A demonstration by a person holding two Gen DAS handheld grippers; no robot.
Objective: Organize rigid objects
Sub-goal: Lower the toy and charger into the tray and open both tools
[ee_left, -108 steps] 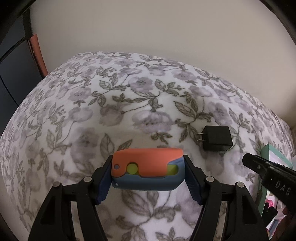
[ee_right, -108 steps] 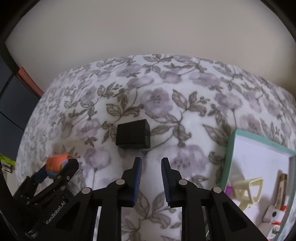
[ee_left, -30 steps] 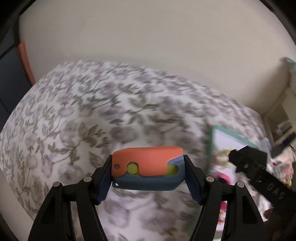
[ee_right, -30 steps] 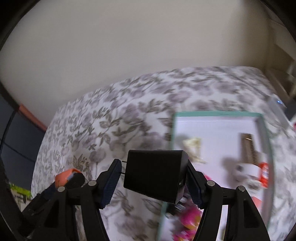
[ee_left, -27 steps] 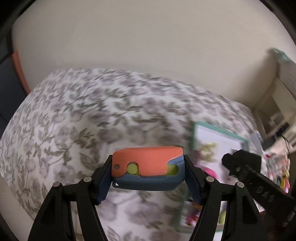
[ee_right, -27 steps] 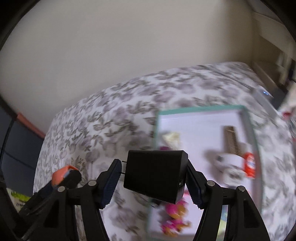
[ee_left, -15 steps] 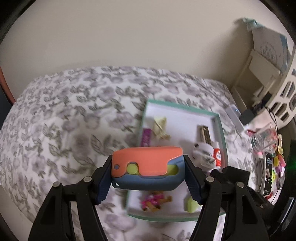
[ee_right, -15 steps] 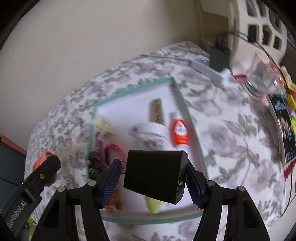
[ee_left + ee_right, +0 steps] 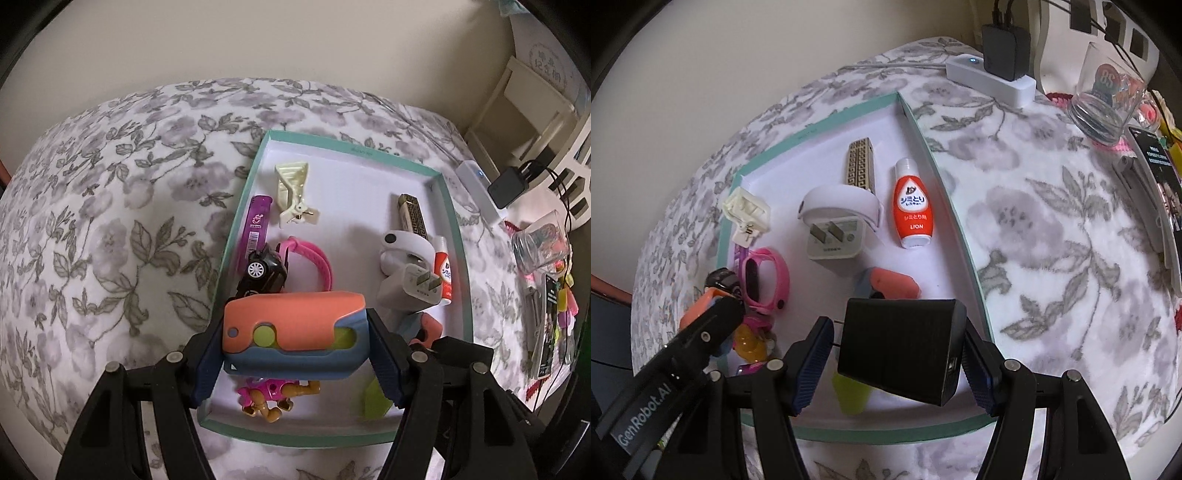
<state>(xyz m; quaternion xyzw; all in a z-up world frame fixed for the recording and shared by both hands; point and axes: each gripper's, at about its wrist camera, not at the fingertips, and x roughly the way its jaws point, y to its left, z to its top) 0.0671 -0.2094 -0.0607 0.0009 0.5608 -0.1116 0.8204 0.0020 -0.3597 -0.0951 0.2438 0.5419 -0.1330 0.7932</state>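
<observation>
My left gripper (image 9: 295, 354) is shut on an orange and blue toy case (image 9: 291, 328) with a yellow-green button. It hangs over the near left part of a white tray with a teal rim (image 9: 354, 149). My right gripper (image 9: 899, 356) is shut on a black plug adapter (image 9: 901, 354) above the tray's (image 9: 827, 127) near right corner. The left gripper's finger (image 9: 709, 328) shows at the left of the right wrist view. In the tray lie a white charger (image 9: 834, 225), a red bottle (image 9: 912, 206), a pink watch (image 9: 764, 277), a toy car (image 9: 264, 273) and a doll (image 9: 273, 398).
The tray rests on a flowered cloth (image 9: 110, 221). Right of it stand a white power strip (image 9: 990, 79) with a black plug, a glass (image 9: 1108, 103), a phone (image 9: 1160, 177) and coloured clutter. A wall rises behind, and white shelving (image 9: 532, 96) stands at the far right.
Both grippers have swung right and down over the tray, each still holding its object. The tray now fills both views. Earlier still, the right gripper was empty near the black adapter on the cloth.
</observation>
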